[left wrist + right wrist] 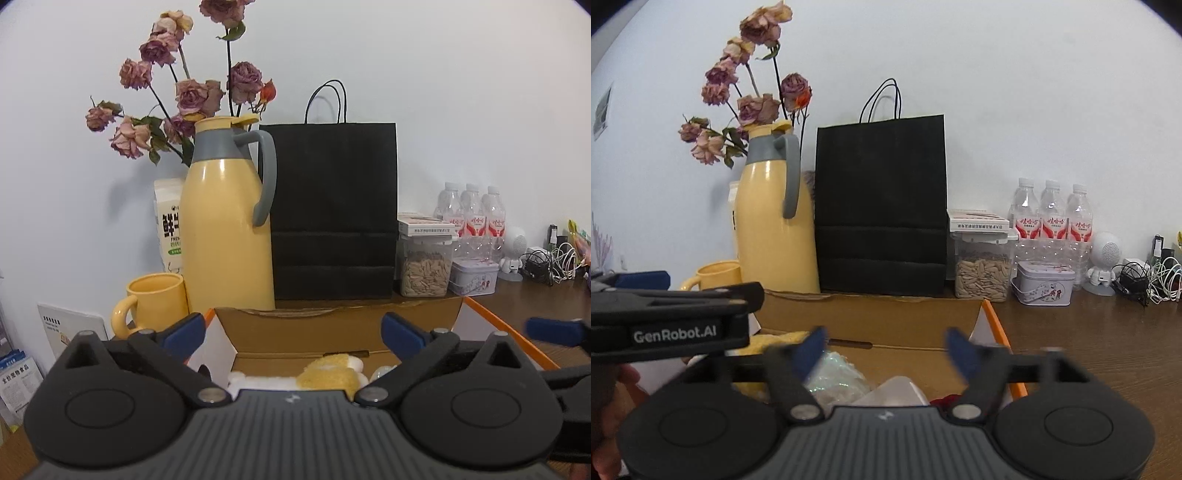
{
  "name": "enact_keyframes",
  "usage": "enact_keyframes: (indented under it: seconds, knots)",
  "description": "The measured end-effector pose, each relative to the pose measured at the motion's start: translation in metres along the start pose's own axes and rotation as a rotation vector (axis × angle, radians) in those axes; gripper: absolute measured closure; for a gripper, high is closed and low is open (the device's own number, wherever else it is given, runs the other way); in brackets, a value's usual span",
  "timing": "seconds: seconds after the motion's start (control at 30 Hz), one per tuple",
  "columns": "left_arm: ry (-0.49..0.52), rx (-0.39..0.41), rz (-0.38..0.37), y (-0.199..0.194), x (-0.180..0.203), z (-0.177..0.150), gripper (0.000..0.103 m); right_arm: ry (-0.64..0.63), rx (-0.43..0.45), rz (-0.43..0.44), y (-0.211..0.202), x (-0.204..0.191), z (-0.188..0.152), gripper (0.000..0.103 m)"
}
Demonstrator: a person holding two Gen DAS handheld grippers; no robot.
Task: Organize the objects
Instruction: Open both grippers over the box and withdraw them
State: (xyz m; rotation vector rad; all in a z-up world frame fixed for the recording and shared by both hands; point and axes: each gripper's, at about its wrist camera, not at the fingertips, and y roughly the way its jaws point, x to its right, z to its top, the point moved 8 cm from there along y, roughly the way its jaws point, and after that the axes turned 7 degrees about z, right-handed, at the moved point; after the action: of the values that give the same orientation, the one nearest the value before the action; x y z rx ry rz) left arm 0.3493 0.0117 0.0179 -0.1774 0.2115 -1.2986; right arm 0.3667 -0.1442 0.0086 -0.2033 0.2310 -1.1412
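An open cardboard box (332, 328) with orange edges sits on the wooden table in front of both grippers; it also shows in the right wrist view (886, 317). Inside lie a yellow and white plush item (328, 373), a clear crinkled bag (838, 376) and a whitish object (897, 391). My left gripper (295, 332) is open and empty above the box's near side. My right gripper (886, 350) is open and empty above the box, to the right of the left gripper's body (672, 317).
Behind the box stand a yellow thermos jug (225, 221), a yellow mug (155, 299), a black paper bag (332, 210), dried roses (184, 92) and a milk carton (170, 225). Right of them are a seed jar (982, 273), a tin (1045, 282), water bottles (1052, 214), a white speaker (1104, 262) and cables (1148, 277).
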Motion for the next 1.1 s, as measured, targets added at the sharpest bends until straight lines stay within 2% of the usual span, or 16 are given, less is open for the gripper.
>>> enact_keyframes:
  seconds: [0.03,0.27,0.7,1.1]
  knots:
    - [-0.008,-0.004,-0.002,0.0,-0.001,0.0,0.0,-0.003,0.004,-0.002,-0.001,0.0,0.0,0.0]
    - [-0.024,0.002,-0.01,-0.006,-0.004,-0.001,0.0,-0.004,0.001,-0.003,-0.007,-0.003,0.001,0.0]
    - [-0.049,0.052,-0.035,-0.041,-0.018,0.003,0.0,-0.027,0.021,-0.029,-0.039,0.005,0.005,0.0]
    - [-0.036,0.026,-0.078,-0.067,-0.029,-0.019,0.0,-0.08,0.012,-0.007,-0.062,-0.002,-0.005,0.0]
